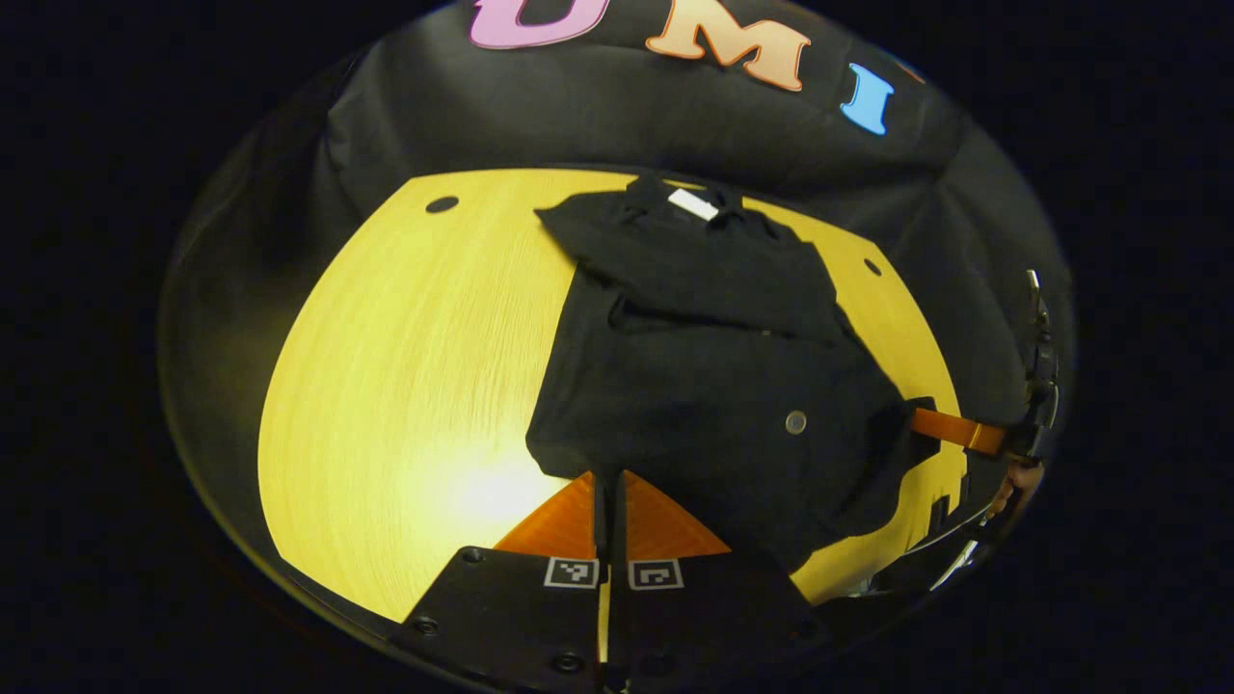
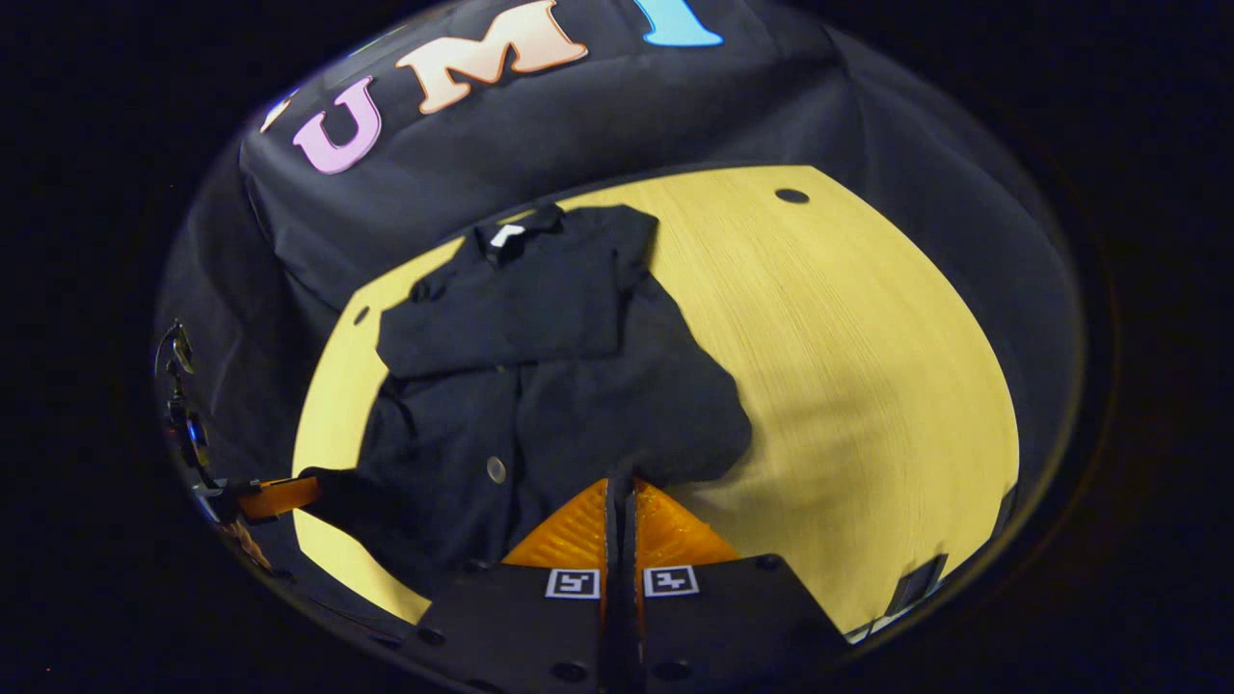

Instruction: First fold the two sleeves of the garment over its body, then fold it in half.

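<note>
A black shirt (image 1: 713, 366) lies flat on the yellow table (image 1: 405, 366), collar and white label at the far end, both sleeves folded across its chest. My left gripper (image 1: 607, 482) is shut on the near hem at one corner. In the same view my right gripper (image 1: 950, 429) pinches the other hem corner, which rides up a little toward it. In the right gripper view the shirt (image 2: 540, 386) spreads ahead, and the right gripper (image 2: 622, 487) is shut on its hem. My left gripper (image 2: 280, 496) holds the far corner at the left.
The table (image 2: 848, 366) has bare wood on both sides of the shirt and small dark holes (image 1: 442, 204) near its far edge. Black cloth walls stand close behind it. A hand (image 1: 1022, 477) holds the right gripper at the table's edge.
</note>
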Motion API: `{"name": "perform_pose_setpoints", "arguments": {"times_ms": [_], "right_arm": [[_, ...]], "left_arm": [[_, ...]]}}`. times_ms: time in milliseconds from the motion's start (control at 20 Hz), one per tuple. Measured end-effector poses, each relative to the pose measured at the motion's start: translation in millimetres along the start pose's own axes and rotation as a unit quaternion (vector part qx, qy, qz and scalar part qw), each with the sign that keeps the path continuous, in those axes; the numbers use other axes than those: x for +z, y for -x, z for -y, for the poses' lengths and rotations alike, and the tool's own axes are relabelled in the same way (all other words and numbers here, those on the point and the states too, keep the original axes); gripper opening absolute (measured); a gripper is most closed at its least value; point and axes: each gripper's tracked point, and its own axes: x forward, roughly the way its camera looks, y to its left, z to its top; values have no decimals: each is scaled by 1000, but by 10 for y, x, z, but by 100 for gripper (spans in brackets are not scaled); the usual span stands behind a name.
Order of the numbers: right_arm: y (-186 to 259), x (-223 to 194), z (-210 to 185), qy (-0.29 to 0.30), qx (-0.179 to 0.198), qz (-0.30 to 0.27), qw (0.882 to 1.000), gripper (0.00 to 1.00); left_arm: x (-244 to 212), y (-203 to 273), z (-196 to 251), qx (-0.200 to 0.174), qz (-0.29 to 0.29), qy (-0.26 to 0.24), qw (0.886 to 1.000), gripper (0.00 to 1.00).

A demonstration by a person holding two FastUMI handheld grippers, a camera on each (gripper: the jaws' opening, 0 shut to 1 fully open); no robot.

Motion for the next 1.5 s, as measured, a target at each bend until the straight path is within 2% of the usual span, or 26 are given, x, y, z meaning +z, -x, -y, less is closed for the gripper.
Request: {"name": "perform_pose_setpoints", "arguments": {"times_ms": [400,700,800,950,1100,1250,1450,1500], "right_arm": [[-38,1090,-374,43,37,61,997,2],[-170,2067,-602,58,49,121,990,2],[-217,2376,-755,48,70,132,988,2],[-307,2807,-770,83,48,162,982,2],[-551,3096,-751,80,42,170,981,2],[-940,3278,-632,67,22,164,984,2],[-1430,3428,-445,79,-19,166,983,3],[-1534,3420,-406,76,-24,162,984,5]], "left_arm": [[1157,-155,79,-20,93,-50,994,0],[2309,-348,113,-29,185,-43,981,0],[2554,-425,73,-29,196,-41,979,0],[2821,-621,-29,-18,212,-55,976,0],[3048,-878,-96,-17,223,-47,973,0],[3223,-1280,-223,-12,229,-17,973,0],[3320,-1813,-397,11,240,-18,970,0],[3308,-1910,-397,9,240,-21,971,0]]}}
